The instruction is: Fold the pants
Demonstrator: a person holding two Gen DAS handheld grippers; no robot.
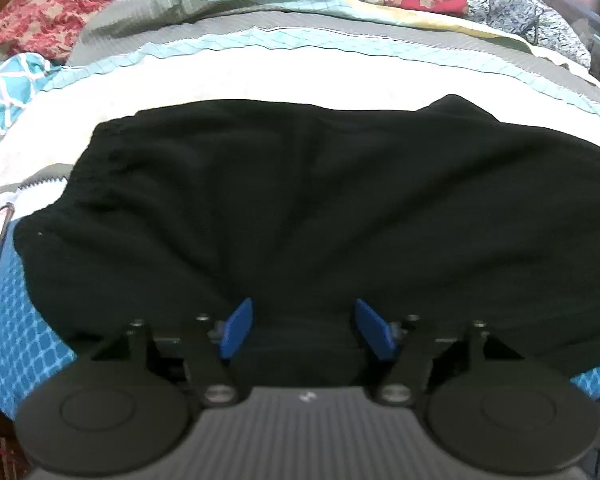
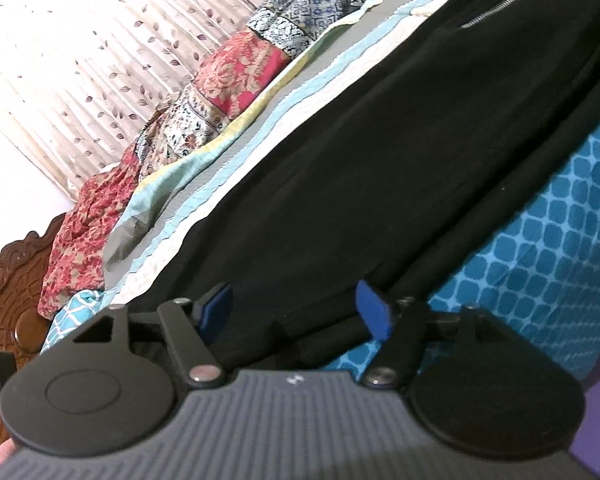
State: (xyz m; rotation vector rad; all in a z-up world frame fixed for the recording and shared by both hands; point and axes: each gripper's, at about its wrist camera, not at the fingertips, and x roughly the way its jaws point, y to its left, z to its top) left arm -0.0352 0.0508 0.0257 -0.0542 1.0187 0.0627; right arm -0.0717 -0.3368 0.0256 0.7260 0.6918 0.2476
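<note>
Black pants [image 1: 300, 200] on bed; left hand-held gripper [image 1: 305, 328], right hand-held gripper [image 2: 296, 312] both spread, near hem between fingers.

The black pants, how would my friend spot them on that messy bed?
Look at the bed with the blue patterned sheet and a striped quilt behind it. The black pants lie spread across the front, right ahead of the left gripper. They are the only plain, dark cloth; everything around is bright and patterned.
</note>
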